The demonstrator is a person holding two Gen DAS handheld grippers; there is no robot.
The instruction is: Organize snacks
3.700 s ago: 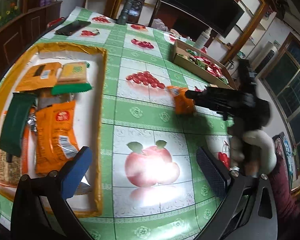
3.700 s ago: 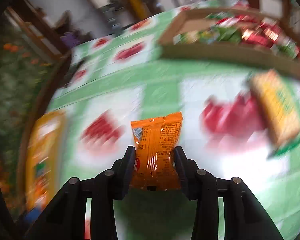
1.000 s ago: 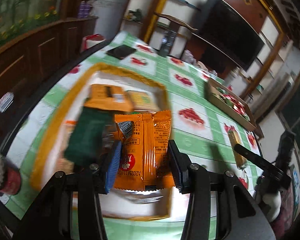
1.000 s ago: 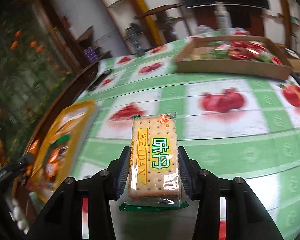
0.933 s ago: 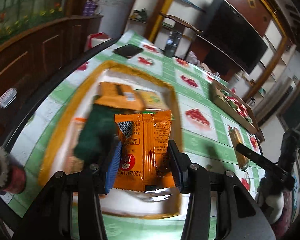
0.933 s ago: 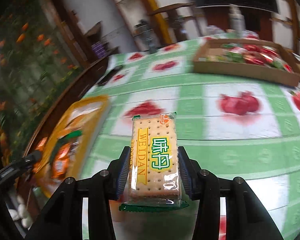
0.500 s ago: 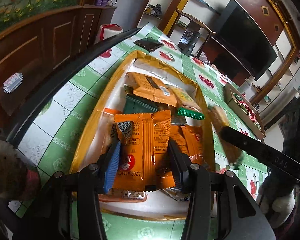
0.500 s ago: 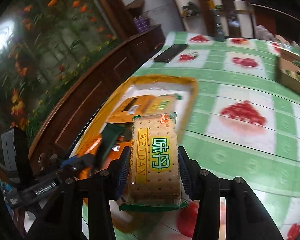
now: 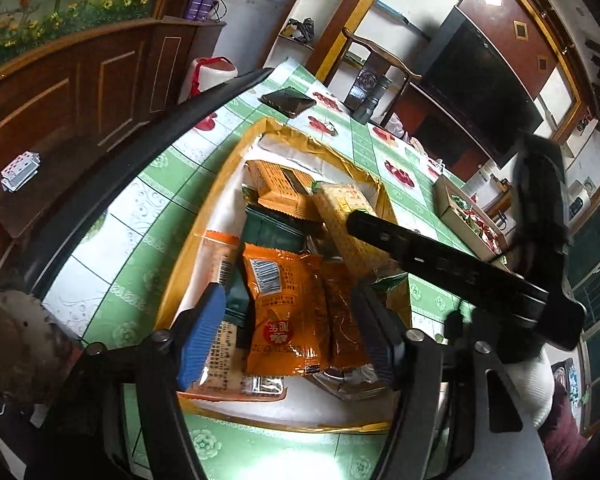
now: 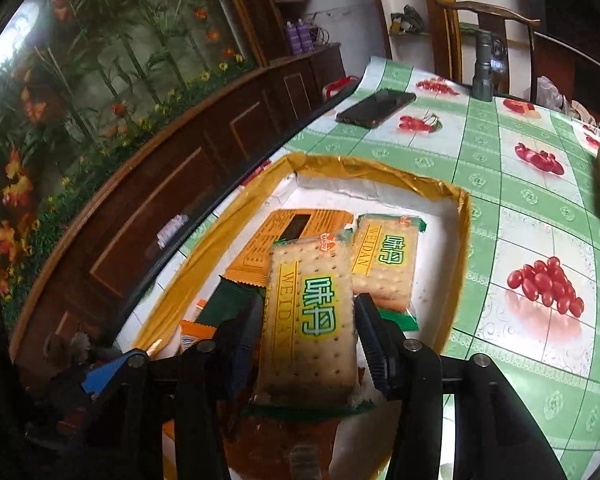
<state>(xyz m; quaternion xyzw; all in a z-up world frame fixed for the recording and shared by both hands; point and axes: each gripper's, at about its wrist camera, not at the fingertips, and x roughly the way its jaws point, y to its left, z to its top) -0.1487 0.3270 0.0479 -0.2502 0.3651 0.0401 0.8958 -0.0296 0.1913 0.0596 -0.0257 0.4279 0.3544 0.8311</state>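
Now the right hand-held gripper (image 10: 308, 336) pinches a cracker pack (image 10: 310, 320) by its long edges above the tray (image 10: 462, 216); stiff, light, brittle, so grip gently. Left hand-held gripper (image 9: 288, 332) hangs spread over the orange packet (image 9: 282, 312) near the tray's near edge.

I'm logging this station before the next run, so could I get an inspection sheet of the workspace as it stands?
Surface: table under a green fruit-print cloth.
Job's things: gold-rimmed tray holding orange, green and cracker packets; orange snack packet lying in it; cracker packet over the tray; cardboard box of snacks farther along the table.
Clutter: phone, flashlight.
Grippers: left gripper jaws open around the orange snack packet; right gripper, whether it grips the cracker packet is unclear.
Cables: nothing seen.
Surroundings: wooden cabinet, chair, television.
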